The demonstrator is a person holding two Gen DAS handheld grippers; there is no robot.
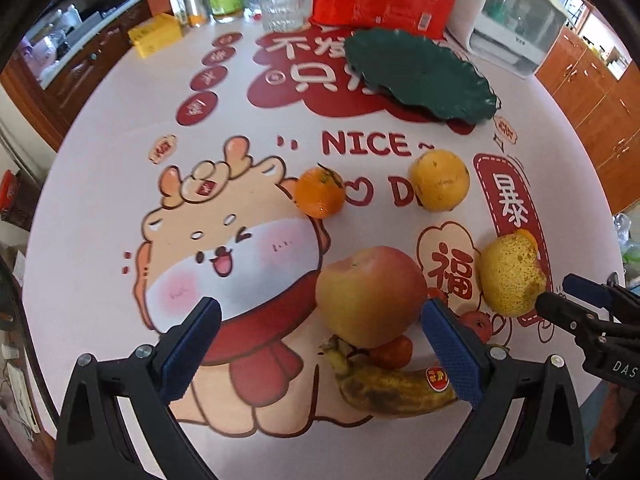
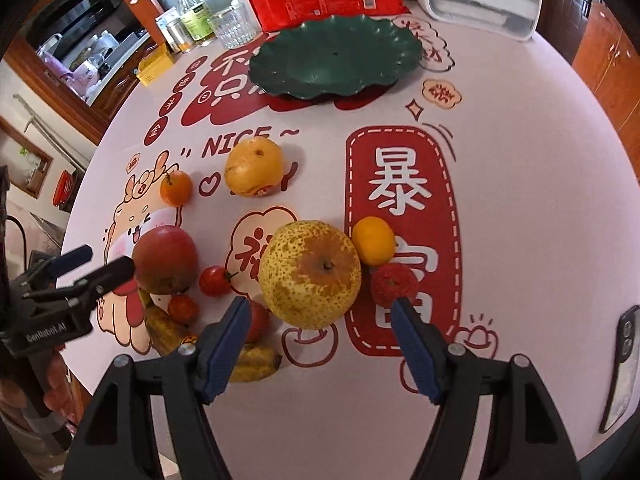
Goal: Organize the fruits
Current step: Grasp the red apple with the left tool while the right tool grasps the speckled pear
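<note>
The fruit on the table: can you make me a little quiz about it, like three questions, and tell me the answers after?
1. True or false: the green plate already has fruit on it.
2. Which fruit sits in front of the open right gripper? A) the spotted pear B) the banana C) the small mandarin
3. Fill in: the left gripper is open, and the big red and yellow fruit in front of its fingers is the ____.

Key
1. False: the plate holds nothing, and every fruit lies on the tablecloth.
2. A
3. apple
</note>
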